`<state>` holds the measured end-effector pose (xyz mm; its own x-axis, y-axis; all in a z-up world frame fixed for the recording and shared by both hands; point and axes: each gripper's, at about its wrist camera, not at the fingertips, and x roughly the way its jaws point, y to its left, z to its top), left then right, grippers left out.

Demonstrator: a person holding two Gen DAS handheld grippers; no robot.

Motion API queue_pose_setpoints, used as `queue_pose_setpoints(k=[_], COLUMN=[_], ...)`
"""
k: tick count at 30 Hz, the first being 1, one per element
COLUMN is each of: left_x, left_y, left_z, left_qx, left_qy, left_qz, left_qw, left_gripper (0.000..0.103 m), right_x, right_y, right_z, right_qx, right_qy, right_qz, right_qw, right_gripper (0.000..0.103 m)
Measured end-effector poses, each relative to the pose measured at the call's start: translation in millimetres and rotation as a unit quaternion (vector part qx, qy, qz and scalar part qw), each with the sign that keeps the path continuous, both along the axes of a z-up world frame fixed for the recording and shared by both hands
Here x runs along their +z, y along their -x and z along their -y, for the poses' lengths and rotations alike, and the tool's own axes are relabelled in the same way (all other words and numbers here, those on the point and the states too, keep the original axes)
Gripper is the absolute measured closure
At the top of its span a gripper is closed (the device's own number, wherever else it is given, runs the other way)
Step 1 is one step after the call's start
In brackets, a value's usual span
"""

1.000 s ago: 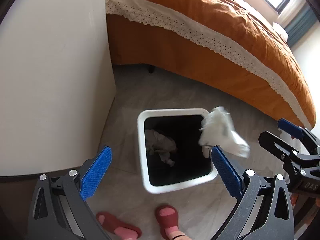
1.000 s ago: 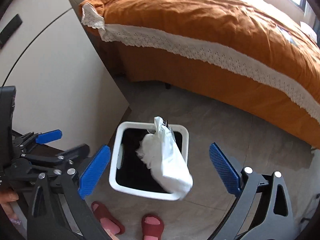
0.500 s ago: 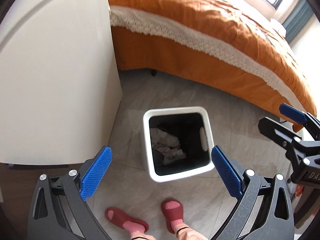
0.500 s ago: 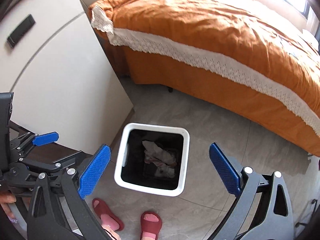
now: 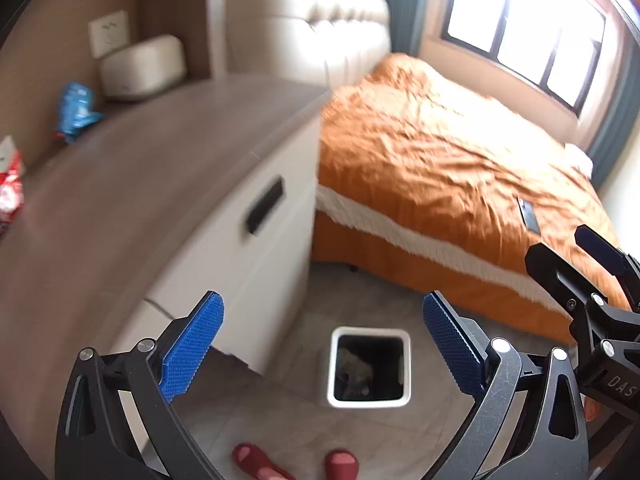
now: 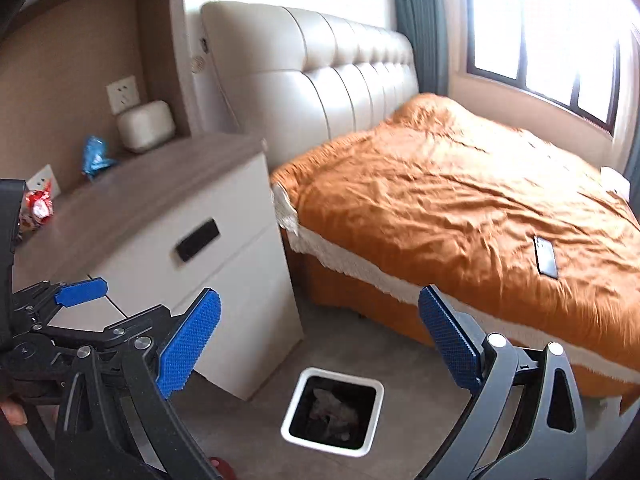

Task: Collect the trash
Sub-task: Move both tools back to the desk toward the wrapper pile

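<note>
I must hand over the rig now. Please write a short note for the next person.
Left gripper: open, holding nothing.
Right gripper: open, holding nothing.
Bin: on the floor beside the nightstand, with crumpled white trash inside.
Left to do: the blue wrapper and the red-and-white wrapper lie on the nightstand top.

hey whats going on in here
A person is tidying a bedroom with a two-finger tool in each hand. Both the left tool and the right tool are open and empty, held up above a white bin on the floor beside the bed. Crumpled white trash already lies in the bin. A blue wrapper and a red wrapper sit on the nightstand, not yet collected.
</note>
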<state>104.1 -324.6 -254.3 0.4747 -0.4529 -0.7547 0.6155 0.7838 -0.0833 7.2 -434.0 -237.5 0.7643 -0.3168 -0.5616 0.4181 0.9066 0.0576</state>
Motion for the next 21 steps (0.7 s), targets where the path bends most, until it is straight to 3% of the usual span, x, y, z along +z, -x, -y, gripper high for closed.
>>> queue_pose_setpoints(k=[5,11,21], left_x=[58,107,139], left_y=[-5,-15,-54], left_z=[-46,-105,-199], left_qx=[0.07,0.141,0.239], left_qy=[-0.001,0.012,-0.004], left_qz=[0.067,0.112,0.16], left_qw=[0.9953,0.9836,0.9577], left_gripper=[0.005,0.005,0.005], right_x=[49,92,131], right_y=[-24,-55,-127], right_z=[-34,-86,-172], right_qx=[0.082,0.164,0.254], right_qy=[0.024,0.024,0.028], right_qz=[0.052,0.1,0.117], right_qw=[0.995,0.981,0.96], right_gripper=[0.004,0.004,0.004])
